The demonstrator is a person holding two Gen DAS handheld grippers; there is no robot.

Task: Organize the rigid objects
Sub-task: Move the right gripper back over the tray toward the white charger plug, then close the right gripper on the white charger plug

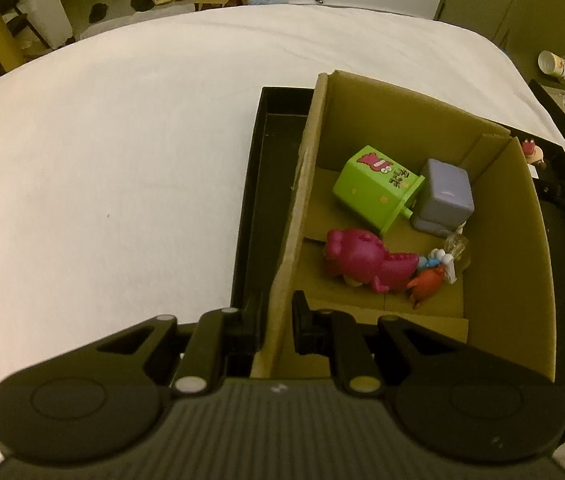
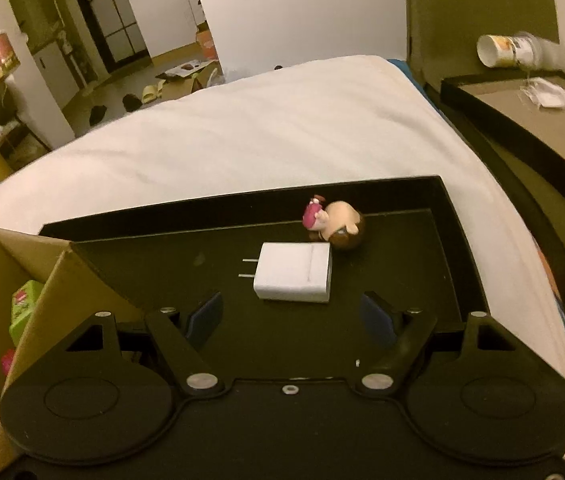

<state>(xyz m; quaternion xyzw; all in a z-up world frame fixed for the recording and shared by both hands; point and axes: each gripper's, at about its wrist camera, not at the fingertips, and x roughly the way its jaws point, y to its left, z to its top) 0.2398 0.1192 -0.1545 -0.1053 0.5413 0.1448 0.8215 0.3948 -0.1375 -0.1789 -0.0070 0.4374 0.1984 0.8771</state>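
A cardboard box [image 1: 494,216] stands in a black tray [image 1: 250,184] on a white bed. Inside it lie a green toy bin [image 1: 374,188], a grey-purple block [image 1: 446,196], a magenta figure [image 1: 366,264], a small orange figure [image 1: 426,284] and a clear item [image 1: 456,246]. My left gripper [image 1: 276,326] is shut on the box's left wall. In the right wrist view a white charger [image 2: 294,272] and a small doll [image 2: 336,224] lie on the black tray [image 2: 454,216]. My right gripper [image 2: 290,320] is open just short of the charger.
The white bed [image 1: 102,160] spreads to the left and beyond. A nightstand [image 2: 542,120] with a tipped cup [image 2: 510,52] and wrappers stands to the right. Shoes and cardboard boxes lie on the floor far behind.
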